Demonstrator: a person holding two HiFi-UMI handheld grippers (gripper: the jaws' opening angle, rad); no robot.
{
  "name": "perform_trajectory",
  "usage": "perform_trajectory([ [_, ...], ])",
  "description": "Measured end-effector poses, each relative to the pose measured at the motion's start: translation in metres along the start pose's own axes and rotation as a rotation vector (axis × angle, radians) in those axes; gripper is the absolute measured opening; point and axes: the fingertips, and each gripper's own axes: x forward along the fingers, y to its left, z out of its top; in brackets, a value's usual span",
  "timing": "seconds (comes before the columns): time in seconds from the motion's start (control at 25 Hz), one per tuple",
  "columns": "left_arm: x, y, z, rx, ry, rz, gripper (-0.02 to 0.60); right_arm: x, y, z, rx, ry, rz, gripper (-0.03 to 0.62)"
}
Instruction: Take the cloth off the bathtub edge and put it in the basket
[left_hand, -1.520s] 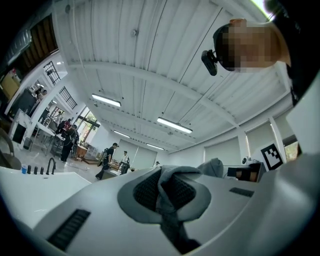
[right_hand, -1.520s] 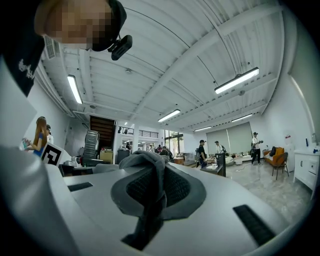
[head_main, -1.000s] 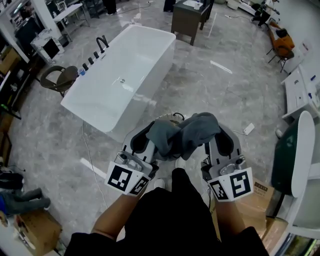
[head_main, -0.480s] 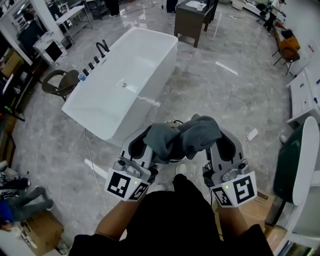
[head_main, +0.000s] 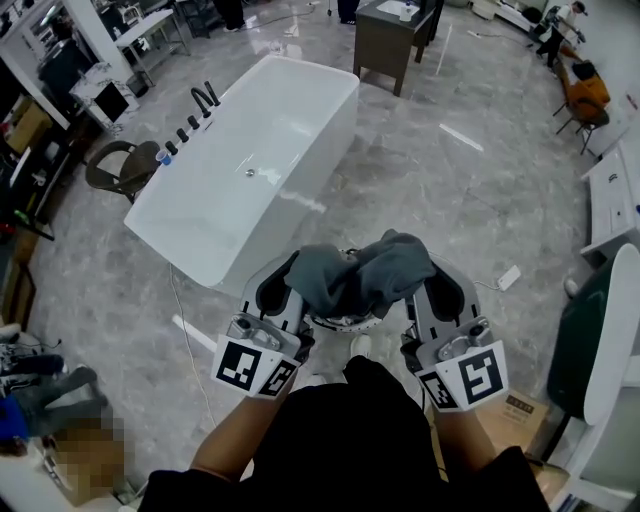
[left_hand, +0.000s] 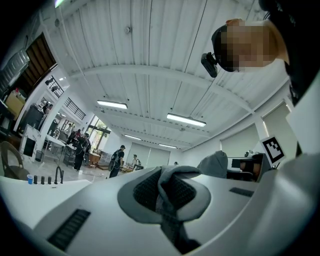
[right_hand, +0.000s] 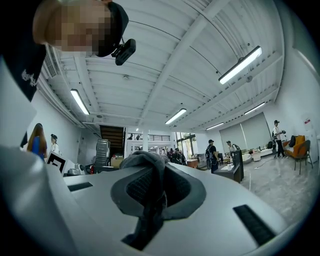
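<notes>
Cloth (head_main: 357, 272), grey: slung crosswise between my left gripper (head_main: 289, 287) and right gripper (head_main: 433, 287), both clamped on it (basket rim (head_main: 340, 322), seemingly, directly beneath its middle).

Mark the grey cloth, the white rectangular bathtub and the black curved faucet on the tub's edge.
grey cloth (head_main: 355, 272), head view, on its bunched middle.
white rectangular bathtub (head_main: 270, 130), head view, on the bare inside of the basin.
black curved faucet (head_main: 205, 97), head view, on its arched spout.
</notes>
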Motion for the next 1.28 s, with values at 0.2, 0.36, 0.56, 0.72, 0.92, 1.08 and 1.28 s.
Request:
perform_trajectory([
  [0.2, 0.016, 0.005, -0.02, 0.003, 0.037, 0.026, 0.021, 0.013, -0.017, -0.016, 0.025, 0.025, 0.027, 0.038],
  [0.36, 0.03, 0.006, -0.035, 0.015, 0.068, 0.043, 0.021, 0.025, -0.024, -0.028, 0.047, 0.031, 0.071, 0.038],
  [0.56, 0.045, 0.012, -0.052, 0.018, 0.101, 0.079, 0.021, 0.041, -0.038, -0.046, 0.057, 0.062, 0.102, 0.038],
  [0.72, 0.052, 0.017, -0.071, 0.011, 0.133, 0.124, 0.021, 0.047, -0.053, -0.062, 0.051, 0.094, 0.122, 0.038],
  [0.92, 0.067, 0.014, -0.093, 0.089, 0.176, 0.128, 0.021, 0.054, -0.068, -0.081, 0.051, 0.129, 0.144, 0.038],
  [1.08, 0.069, 0.018, -0.11, 0.086, 0.195, 0.162, 0.021, 0.058, -0.071, -0.1, 0.046, 0.16, 0.178, 0.038],
  [1.28, 0.075, 0.032, -0.131, 0.059, 0.231, 0.235, 0.021, 0.065, -0.085, -0.127, 0.066, 0.209, 0.206, 0.038],
])
